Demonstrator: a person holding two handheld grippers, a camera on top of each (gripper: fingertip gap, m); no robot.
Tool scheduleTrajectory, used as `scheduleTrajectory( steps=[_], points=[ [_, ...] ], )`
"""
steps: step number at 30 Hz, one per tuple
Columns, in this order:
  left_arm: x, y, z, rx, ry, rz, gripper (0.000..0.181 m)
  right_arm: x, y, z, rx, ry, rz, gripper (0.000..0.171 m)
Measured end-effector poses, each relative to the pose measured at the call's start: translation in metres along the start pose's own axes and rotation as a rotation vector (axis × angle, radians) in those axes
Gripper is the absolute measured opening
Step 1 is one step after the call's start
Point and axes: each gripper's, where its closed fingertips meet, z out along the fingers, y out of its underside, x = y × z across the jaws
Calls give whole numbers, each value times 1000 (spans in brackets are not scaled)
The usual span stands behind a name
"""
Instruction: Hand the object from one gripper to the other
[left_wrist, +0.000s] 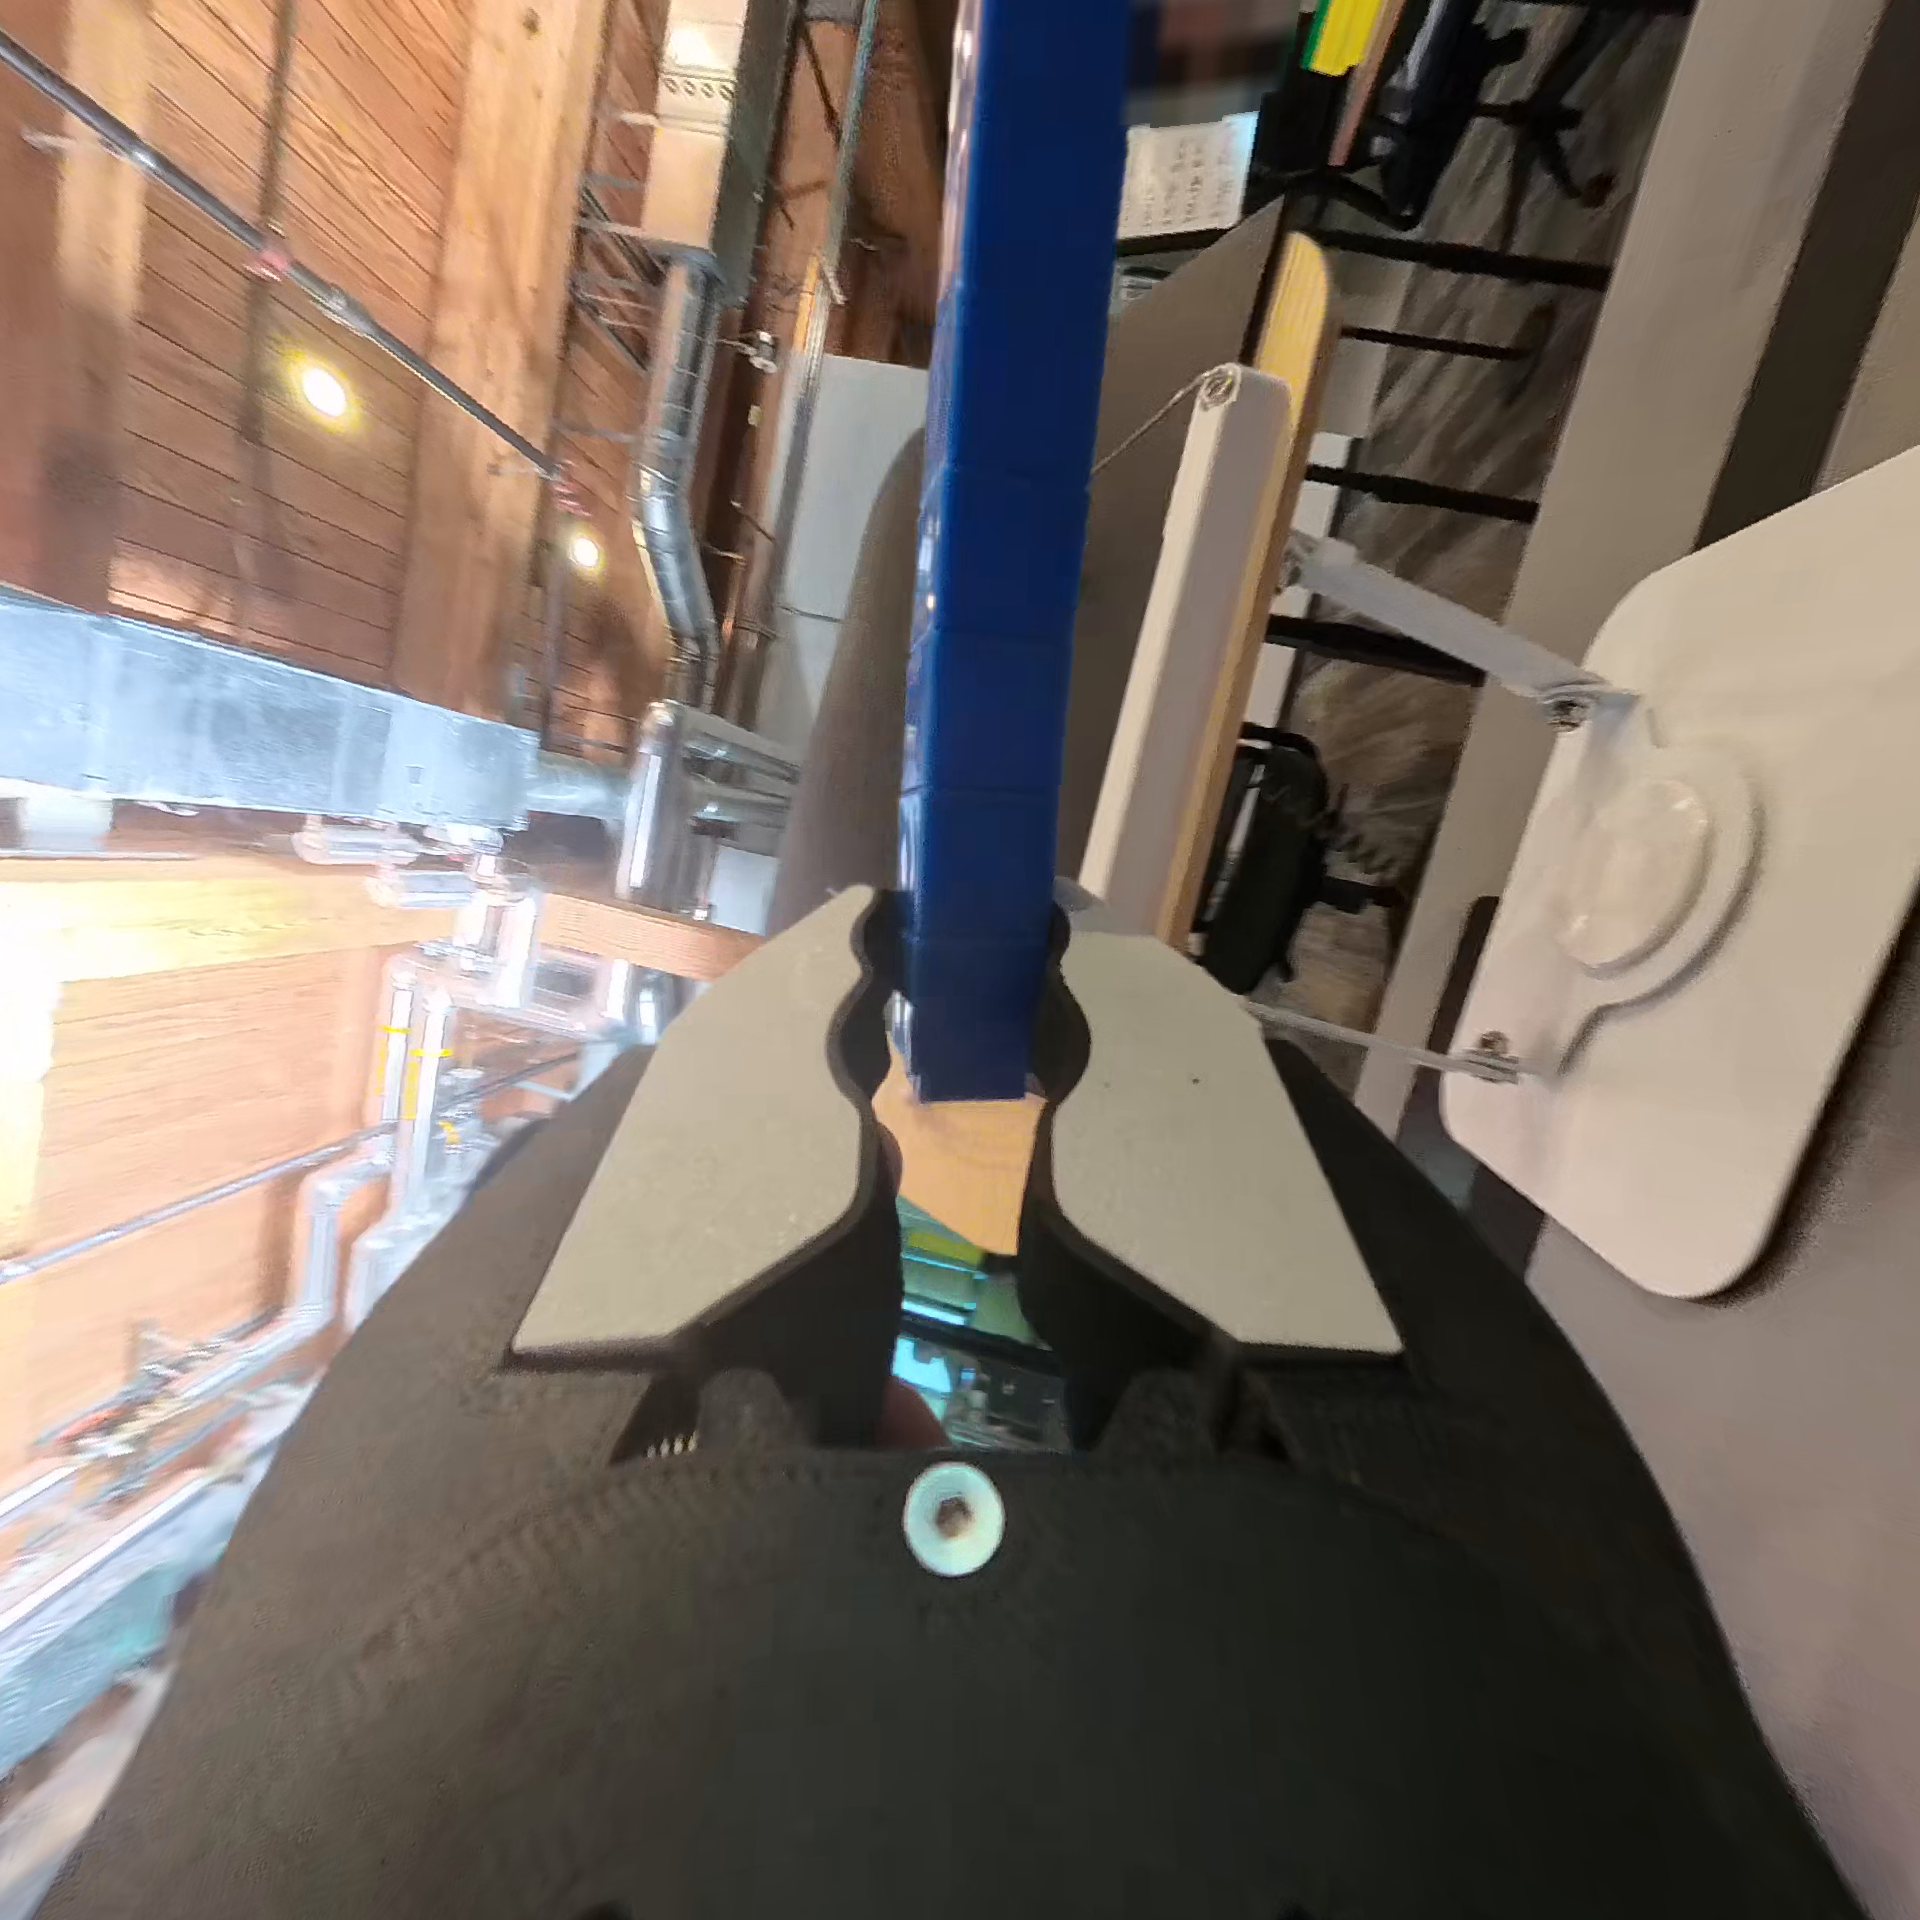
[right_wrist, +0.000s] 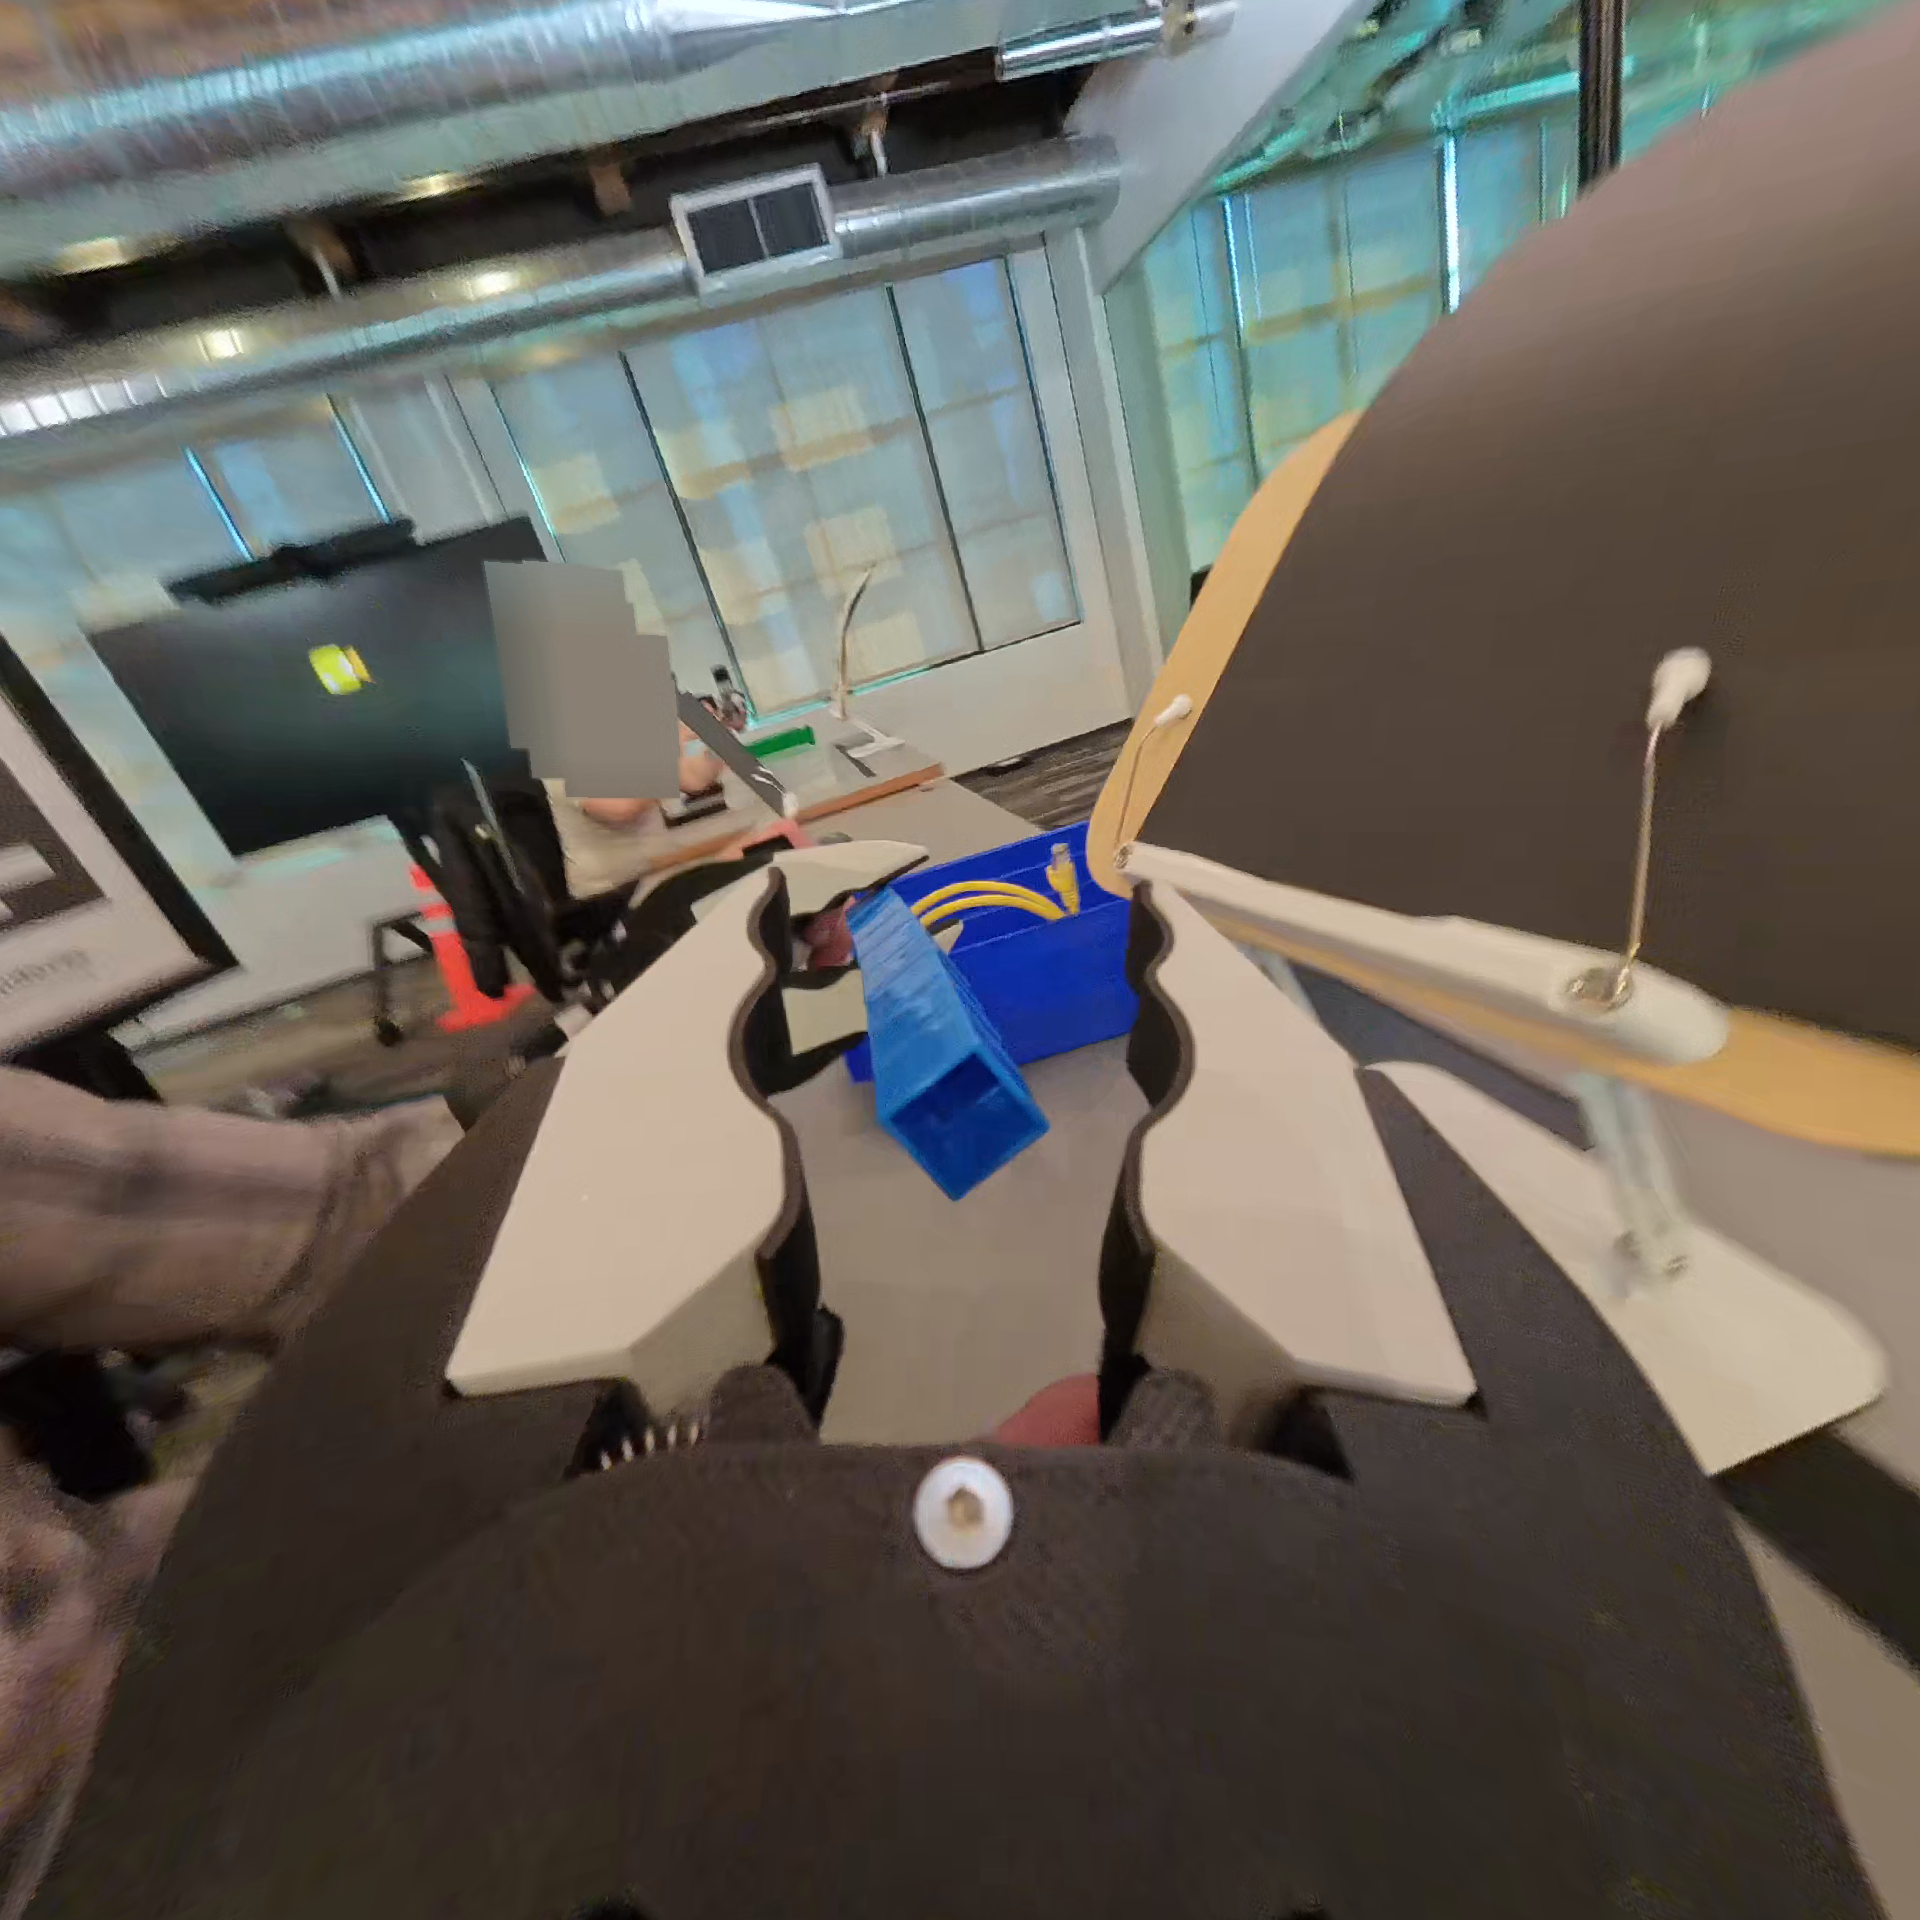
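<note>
A long blue square tube (left_wrist: 1003, 582) runs straight ahead from my left gripper (left_wrist: 966, 966), which is shut on its near end. In the right wrist view the same blue tube (right_wrist: 930, 1039) points toward me with its open hollow end between my fingers, not touched by them. My right gripper (right_wrist: 951, 914) is open, its grey fingers (right_wrist: 665, 1122) standing on either side of the tube. The left gripper's fingers (right_wrist: 847, 868) show behind, clamped on the tube's far end.
A blue bin (right_wrist: 1039, 977) with yellow cables stands on the grey table (right_wrist: 935, 1299) behind the tube. A dark panel with a wooden edge (right_wrist: 1558, 623) on a white stand rises at right. A person sits at a far desk. A sleeve (right_wrist: 156, 1195) is at left. Spacing between my two grippers at the tips: around 15 cm.
</note>
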Motion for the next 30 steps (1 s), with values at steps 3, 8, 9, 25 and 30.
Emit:
scheduleTrajectory(
  steps=[3,8,9,25,30],
  points=[
    [5,9,0,-19,103,-71,24,-14,-10,-7,-26,30,-313,63],
    [11,7,-8,23,293,-193,24,-33,9,-15,-246,66,-919,60],
    [12,4,-10,35,325,-208,23,-34,13,-15,-285,74,-1004,59],
    [26,-30,-37,180,580,-309,23,-55,40,-10,-471,31,-1453,44],
    [26,-34,-44,214,621,-326,24,-64,45,-6,-476,3,-1486,36]
  ],
)
